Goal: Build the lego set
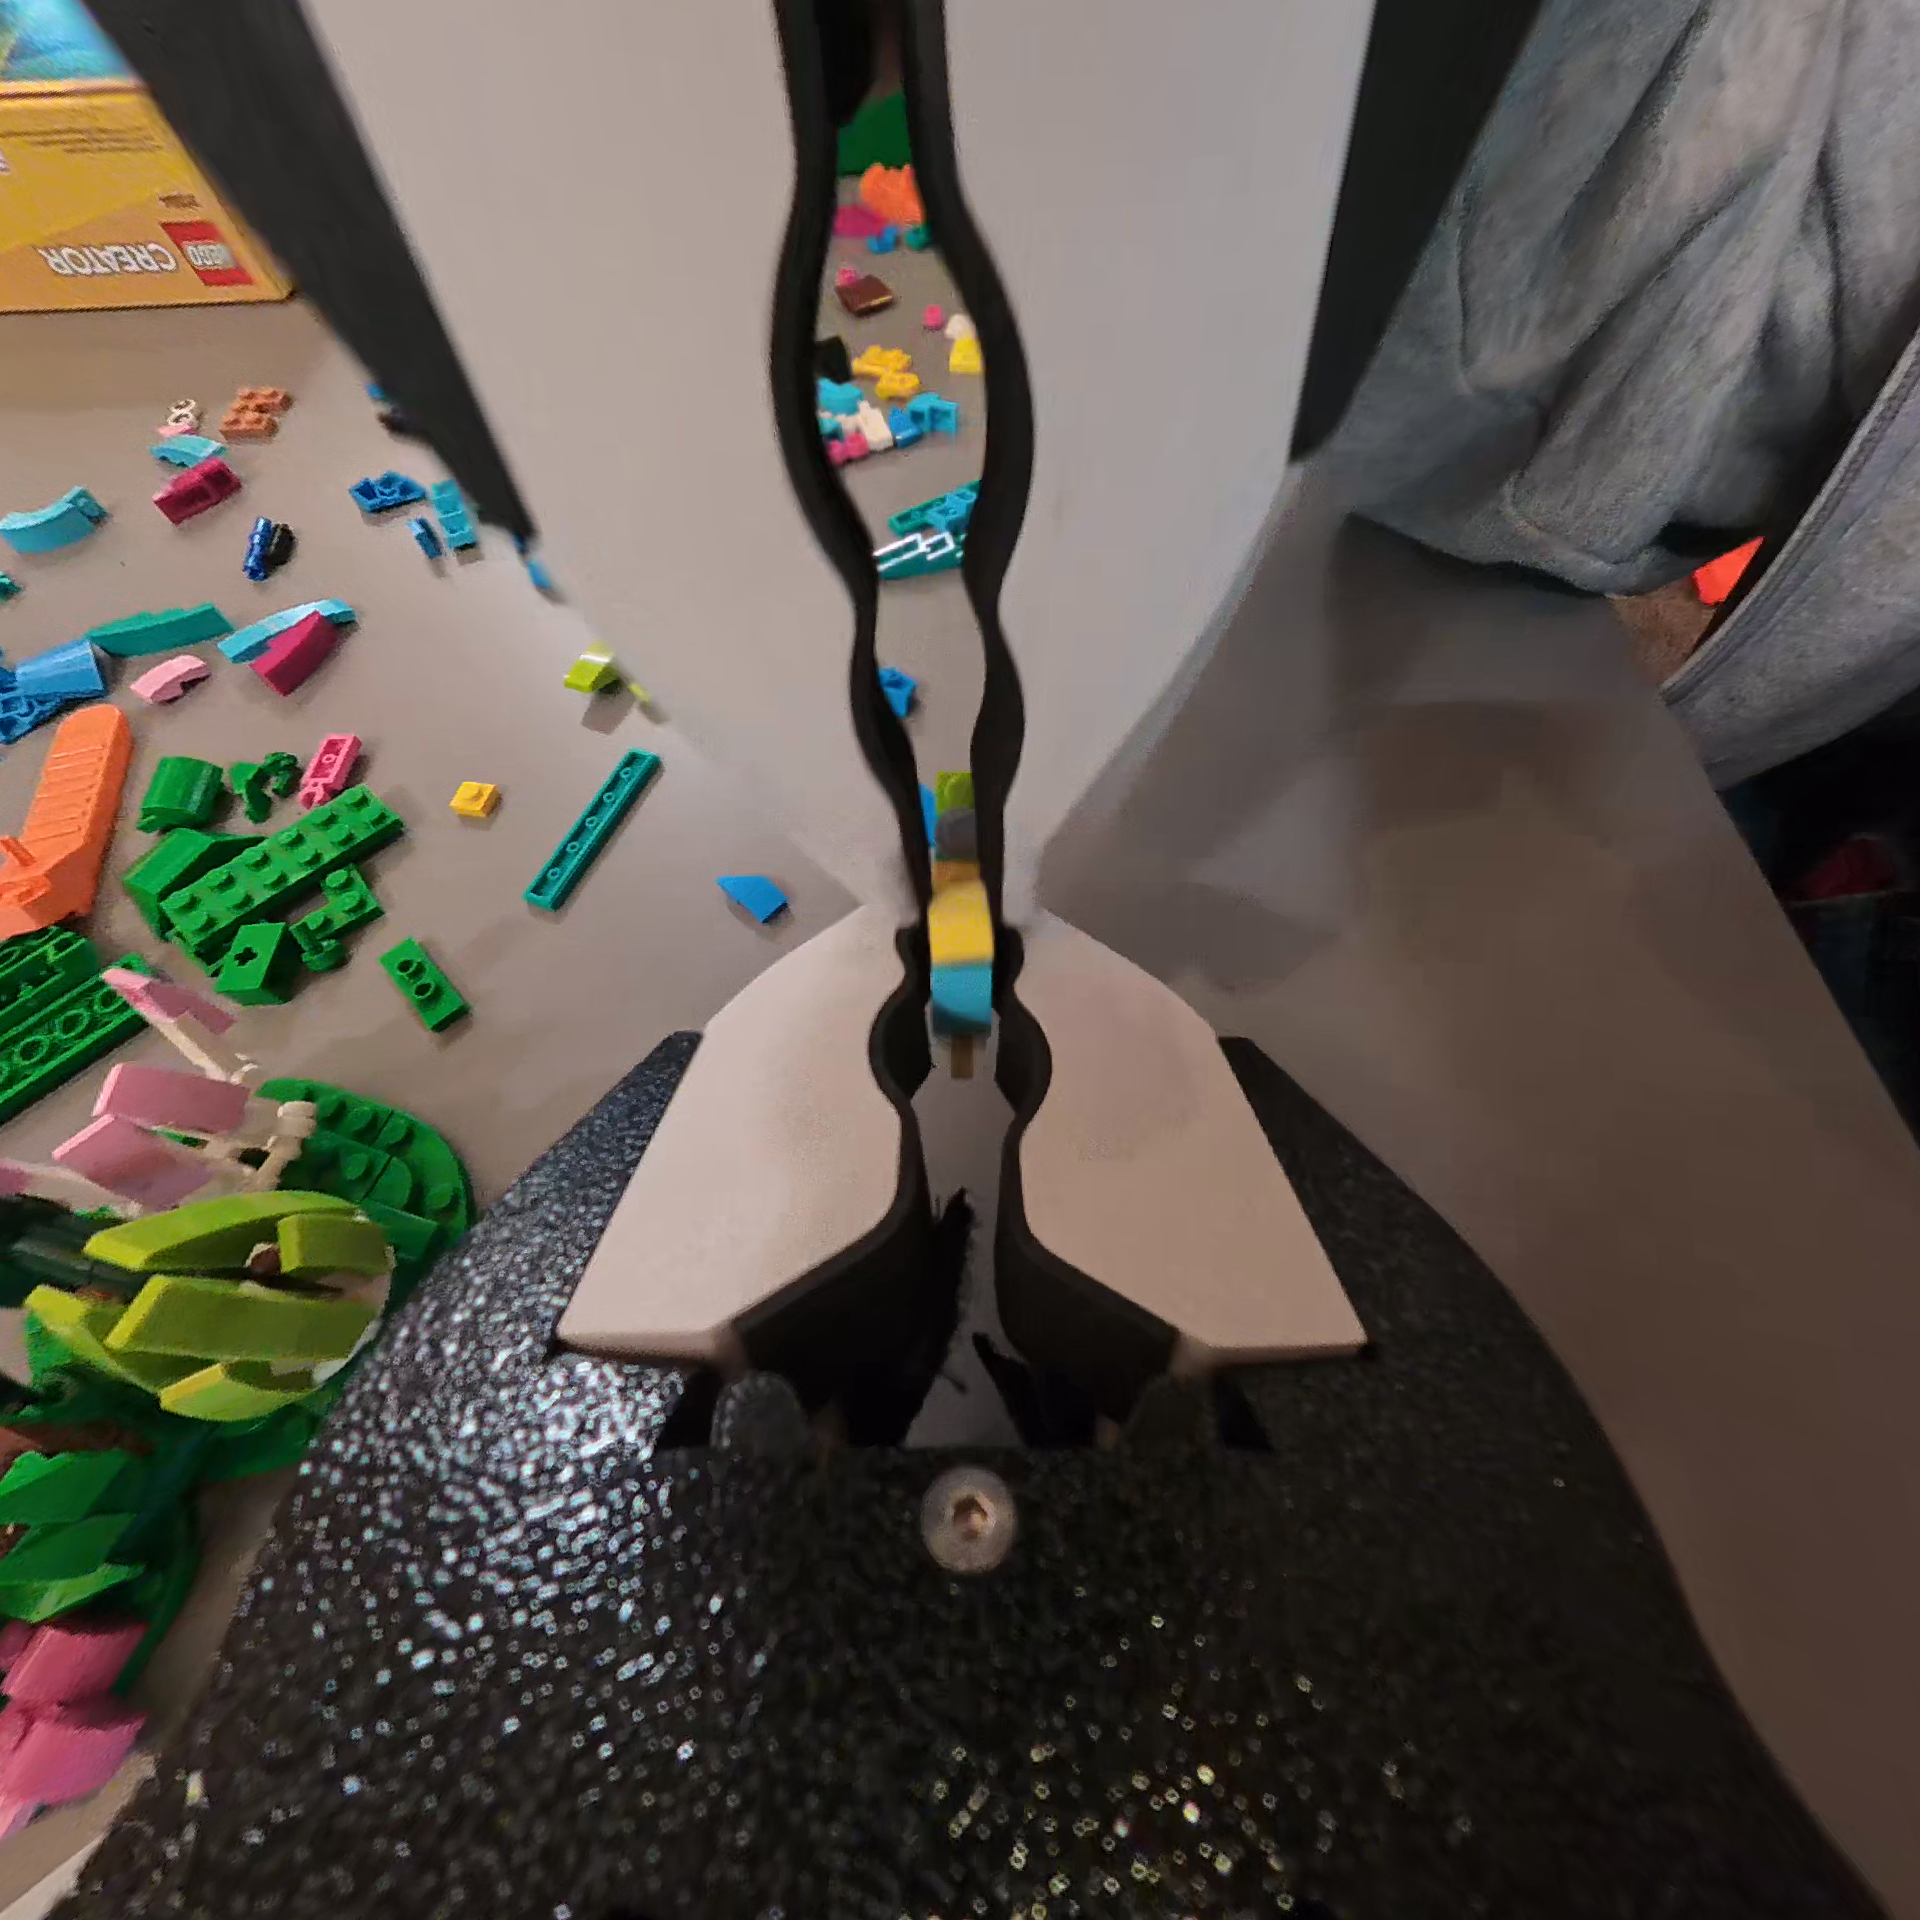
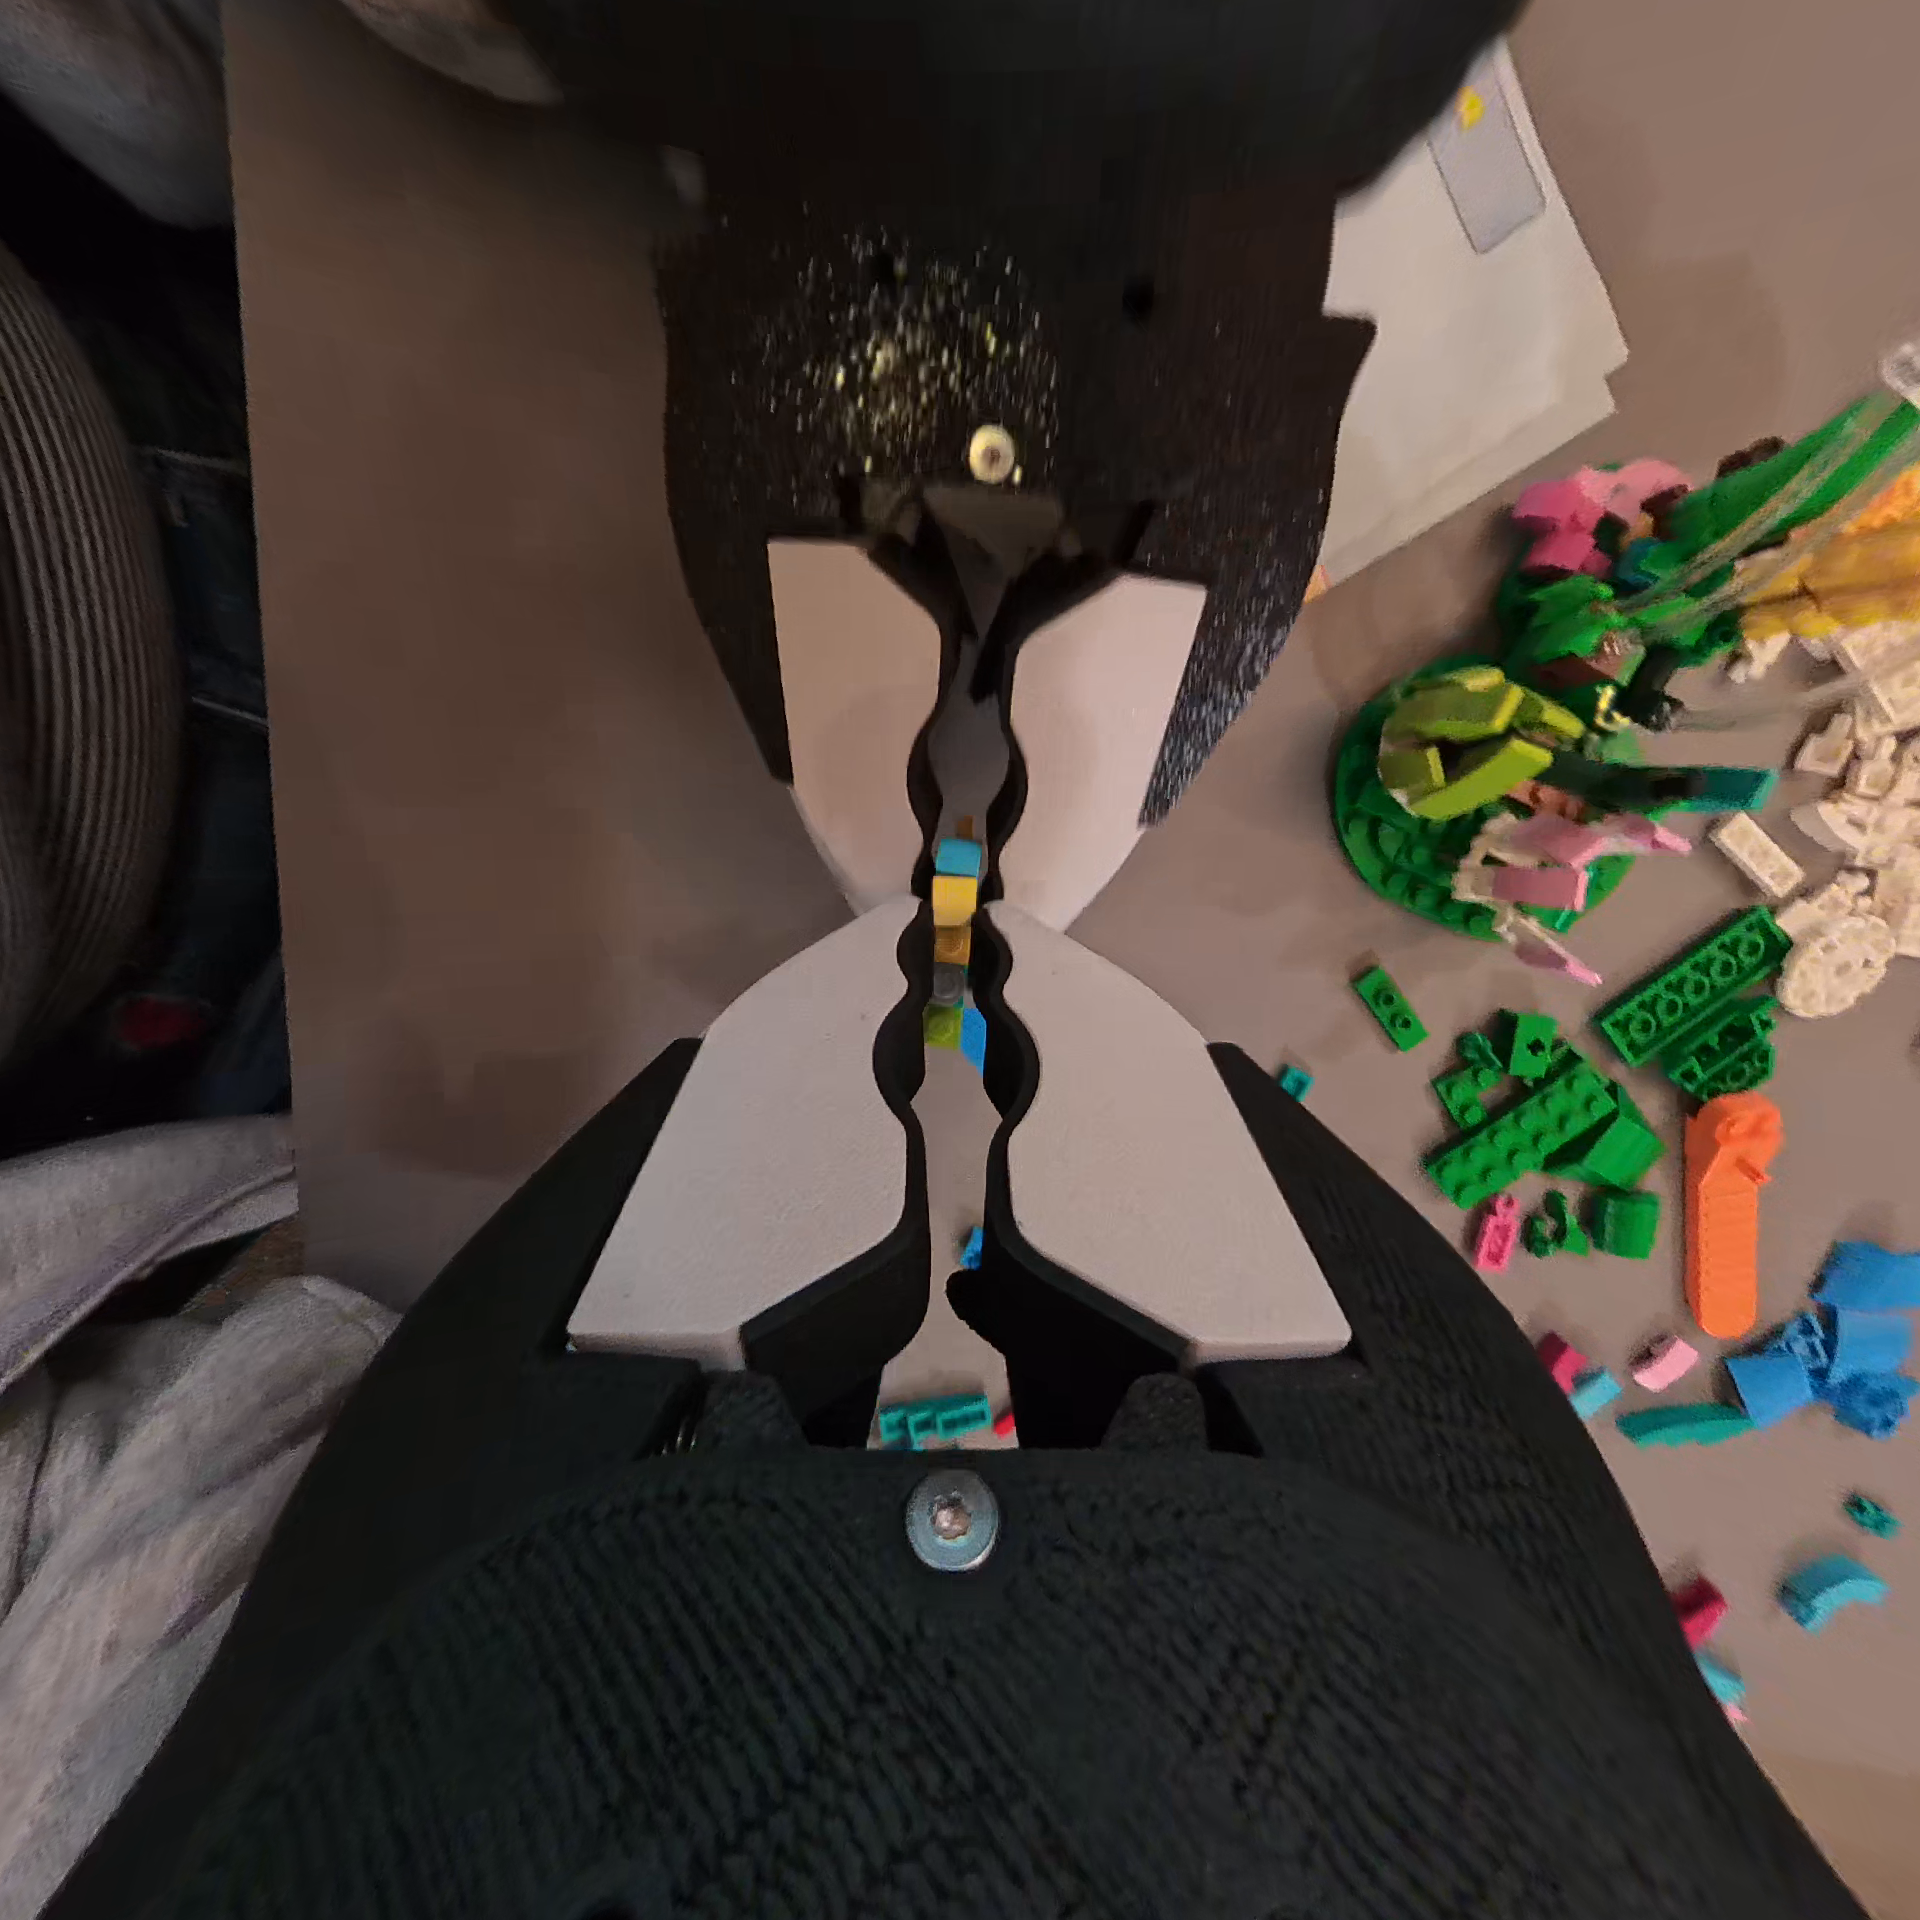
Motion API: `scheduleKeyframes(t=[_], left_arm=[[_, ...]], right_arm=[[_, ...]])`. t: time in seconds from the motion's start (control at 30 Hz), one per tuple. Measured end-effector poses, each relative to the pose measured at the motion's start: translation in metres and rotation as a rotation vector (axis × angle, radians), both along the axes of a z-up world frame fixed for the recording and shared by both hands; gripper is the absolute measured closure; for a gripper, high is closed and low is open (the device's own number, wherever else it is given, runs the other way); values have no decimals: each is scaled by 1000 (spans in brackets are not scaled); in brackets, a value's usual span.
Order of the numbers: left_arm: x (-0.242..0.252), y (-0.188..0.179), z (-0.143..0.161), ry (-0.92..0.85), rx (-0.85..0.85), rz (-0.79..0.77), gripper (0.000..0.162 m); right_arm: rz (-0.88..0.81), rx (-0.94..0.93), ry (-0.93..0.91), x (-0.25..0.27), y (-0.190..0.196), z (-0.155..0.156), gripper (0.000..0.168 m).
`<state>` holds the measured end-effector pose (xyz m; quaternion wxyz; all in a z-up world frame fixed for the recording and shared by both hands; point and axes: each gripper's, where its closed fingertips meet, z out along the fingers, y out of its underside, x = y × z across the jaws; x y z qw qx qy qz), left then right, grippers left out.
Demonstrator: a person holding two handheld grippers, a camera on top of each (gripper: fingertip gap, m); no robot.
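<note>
Green plates and an orange piece flank both claws, left and right, clenched tip-to-tip on one small brick stack.

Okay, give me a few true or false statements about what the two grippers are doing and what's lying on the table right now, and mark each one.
1. Both grippers pinch one small multicoloured brick stack. True.
2. The left gripper and right gripper meet tip to tip. True.
3. The orange brick separator is clamped in the right gripper. False: it lies on the table.
4. The yellow box sits on the green round plate. False: it rests on the table, apart.
</note>
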<state>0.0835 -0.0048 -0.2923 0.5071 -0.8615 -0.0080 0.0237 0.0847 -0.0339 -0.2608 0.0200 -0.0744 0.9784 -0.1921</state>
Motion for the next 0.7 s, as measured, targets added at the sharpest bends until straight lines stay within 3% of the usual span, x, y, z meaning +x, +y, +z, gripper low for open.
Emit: scheduleKeyframes(t=[0.4, 0.7], left_arm=[[6, 0, -2, -55, -12, -20, 154], [0, -7, -17, -91, -113, 34, 154]], right_arm=[[-8, 39, 1, 1, 10, -1, 163], [-22, 30, 1, -3, 15, 0, 162]])
